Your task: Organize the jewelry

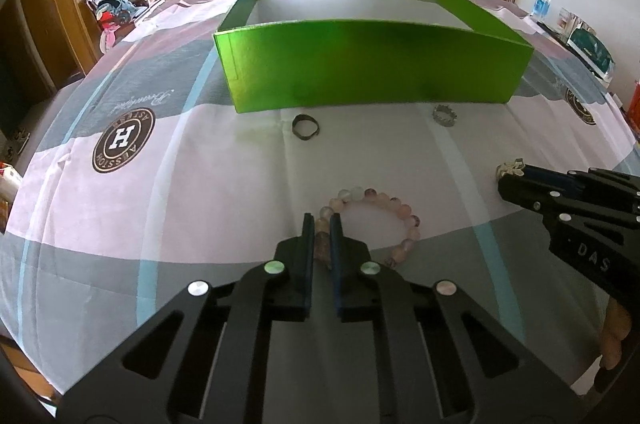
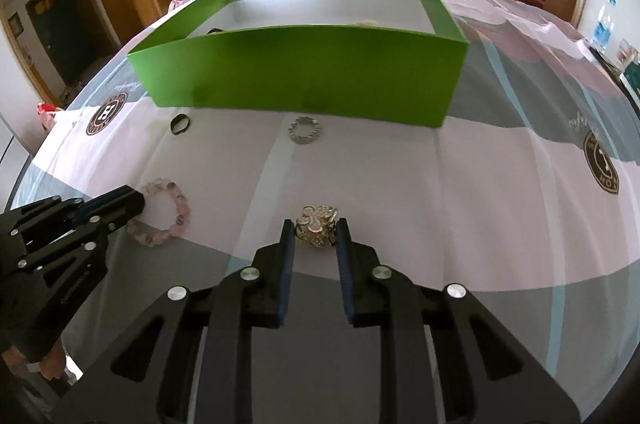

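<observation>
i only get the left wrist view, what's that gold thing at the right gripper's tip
Observer: A flower piece, pinched between the right gripper's fingers.
Operator: anything in the box, the near wall blocks me
Observer: Yes. Inside the box, a dark item shows at its near left corner.
Operator: just that one
Observer: No. A pale item peeks over the near wall further right, too hidden to identify.
</observation>
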A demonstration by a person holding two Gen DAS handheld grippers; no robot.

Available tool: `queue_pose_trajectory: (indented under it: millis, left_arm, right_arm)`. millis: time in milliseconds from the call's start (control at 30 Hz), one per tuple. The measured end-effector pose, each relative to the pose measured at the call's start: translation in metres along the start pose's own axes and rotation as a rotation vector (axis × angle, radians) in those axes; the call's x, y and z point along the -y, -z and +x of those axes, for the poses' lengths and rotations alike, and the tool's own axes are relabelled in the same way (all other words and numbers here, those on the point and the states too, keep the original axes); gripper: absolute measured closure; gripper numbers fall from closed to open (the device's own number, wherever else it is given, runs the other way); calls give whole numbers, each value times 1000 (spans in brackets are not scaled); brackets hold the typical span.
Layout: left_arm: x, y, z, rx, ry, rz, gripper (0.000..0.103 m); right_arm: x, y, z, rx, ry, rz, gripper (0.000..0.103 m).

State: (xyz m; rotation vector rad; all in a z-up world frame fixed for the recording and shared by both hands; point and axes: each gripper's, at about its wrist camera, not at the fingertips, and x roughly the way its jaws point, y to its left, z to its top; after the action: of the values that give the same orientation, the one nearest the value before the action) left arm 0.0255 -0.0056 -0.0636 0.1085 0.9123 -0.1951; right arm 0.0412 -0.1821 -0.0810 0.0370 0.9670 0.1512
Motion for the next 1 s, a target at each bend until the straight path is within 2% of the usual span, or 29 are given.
queue_pose_trajectory:
  millis: [267, 533, 1000]
  left_arm:
    - [3, -5, -15, 40, -3, 11, 95]
    - [4, -2, -2, -3, 3, -1, 95]
    - [-2, -2, 8, -19, -5, -20, 95]
  right_arm:
    - [4, 2, -5, 11, -24, 18, 82]
    - [3, 2, -5, 6, -36, 13, 82]
    - [1, 2, -3, 8, -47, 15, 82]
